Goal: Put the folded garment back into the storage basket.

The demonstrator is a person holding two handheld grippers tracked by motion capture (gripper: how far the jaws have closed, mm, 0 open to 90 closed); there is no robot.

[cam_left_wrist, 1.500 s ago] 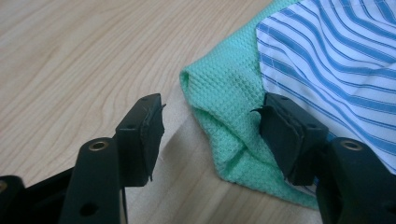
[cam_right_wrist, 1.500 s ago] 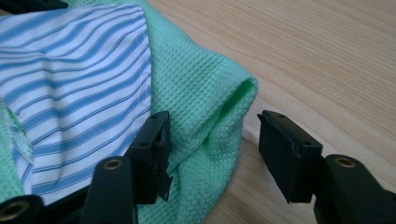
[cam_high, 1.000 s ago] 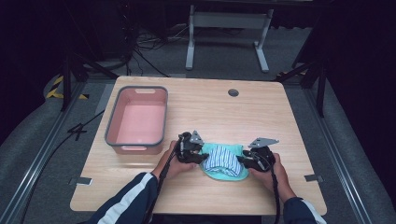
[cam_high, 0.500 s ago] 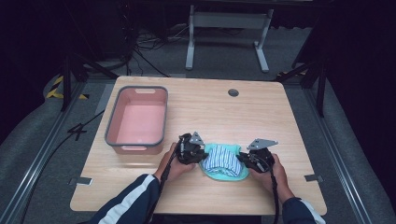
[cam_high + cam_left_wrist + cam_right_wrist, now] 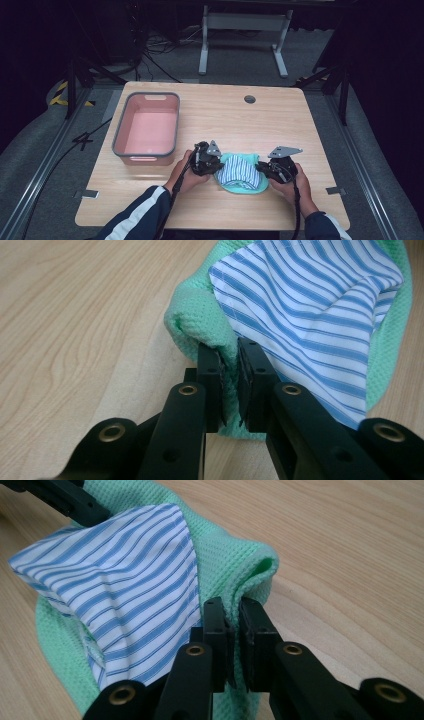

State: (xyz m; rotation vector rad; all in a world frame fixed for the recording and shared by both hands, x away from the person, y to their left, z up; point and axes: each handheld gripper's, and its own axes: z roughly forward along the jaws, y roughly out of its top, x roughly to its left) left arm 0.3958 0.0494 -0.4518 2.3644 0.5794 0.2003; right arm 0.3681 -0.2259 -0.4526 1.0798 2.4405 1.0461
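Observation:
A mint-green knit cloth lies near the table's front edge with a blue-and-white striped cloth on top of it. My left gripper is shut on the green cloth's left edge, jaws pinching a fold; the striped cloth lies just beyond. My right gripper is shut on the green cloth's right edge, beside the striped cloth. The left gripper shows at the top left of the right gripper view.
A pink bin with a grey rim stands on the left of the wooden table. A round cable hole sits near the far edge. A metal stand and cables are on the floor beyond.
Both grippers and the cloths have shifted slightly toward the table's front edge. Their hold on the green cloth is unchanged.

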